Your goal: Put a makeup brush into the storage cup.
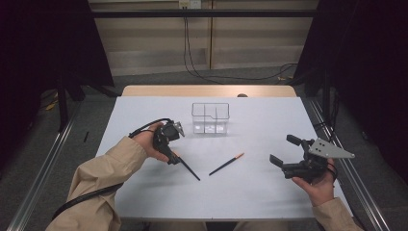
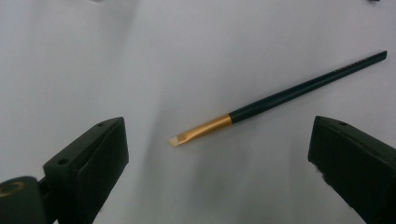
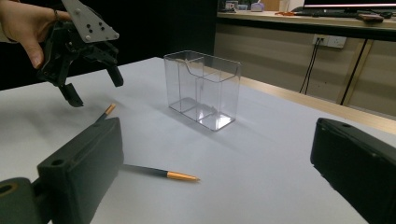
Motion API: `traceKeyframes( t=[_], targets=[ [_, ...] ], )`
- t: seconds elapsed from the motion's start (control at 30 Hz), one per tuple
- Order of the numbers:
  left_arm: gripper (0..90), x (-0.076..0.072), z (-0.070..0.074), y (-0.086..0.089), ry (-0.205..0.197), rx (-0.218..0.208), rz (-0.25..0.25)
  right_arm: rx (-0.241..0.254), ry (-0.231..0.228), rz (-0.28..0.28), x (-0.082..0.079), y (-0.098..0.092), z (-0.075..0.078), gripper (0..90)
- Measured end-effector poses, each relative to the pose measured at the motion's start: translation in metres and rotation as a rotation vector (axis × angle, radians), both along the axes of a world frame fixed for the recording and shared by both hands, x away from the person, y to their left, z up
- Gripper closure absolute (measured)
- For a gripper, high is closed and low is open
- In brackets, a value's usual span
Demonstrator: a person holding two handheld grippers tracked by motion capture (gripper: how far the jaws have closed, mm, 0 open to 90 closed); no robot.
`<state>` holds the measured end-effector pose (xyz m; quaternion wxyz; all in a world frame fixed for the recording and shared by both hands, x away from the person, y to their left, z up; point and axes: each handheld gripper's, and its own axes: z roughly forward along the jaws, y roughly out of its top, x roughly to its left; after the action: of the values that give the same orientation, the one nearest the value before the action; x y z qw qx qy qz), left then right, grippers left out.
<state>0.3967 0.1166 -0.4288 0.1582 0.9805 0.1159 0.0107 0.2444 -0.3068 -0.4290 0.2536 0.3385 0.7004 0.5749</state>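
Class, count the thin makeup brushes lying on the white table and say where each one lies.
2. One brush lies just below the left gripper, its gold end under the open jaws. The other brush lies mid-table, in front of the clear organiser. Neither is held.

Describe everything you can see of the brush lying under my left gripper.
The brush is slim, with a dark green-black handle bearing faint lettering near its end, a gold ferrule and a short, flat, pale tip. It lies flat on the white table, framed between the open jaws of the left gripper, which is poised above it. Nothing but the table touches it.
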Motion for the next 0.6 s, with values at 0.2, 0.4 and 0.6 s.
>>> traceKeyframes(
  t=[0.2,0.4,0.6],
  targets=[
    [5.0,0.0006,-0.002,-0.0006,0.006,0.008,-0.009,-0.001,0.002,-0.001,0.0001,-0.0003,-0.0004,2.2],
    [9.0,0.0001,-0.004,-0.0004,0.012,0.026,-0.048,0.003,0.001,-0.004,-0.0003,-0.0008,-0.0003,2.2],
    [14.6,0.0007,-0.0048,-0.0014,-0.008,0.035,-0.08,0.005,-0.001,-0.005,-0.0003,-0.0009,-0.0002,2.2]
  ],
)
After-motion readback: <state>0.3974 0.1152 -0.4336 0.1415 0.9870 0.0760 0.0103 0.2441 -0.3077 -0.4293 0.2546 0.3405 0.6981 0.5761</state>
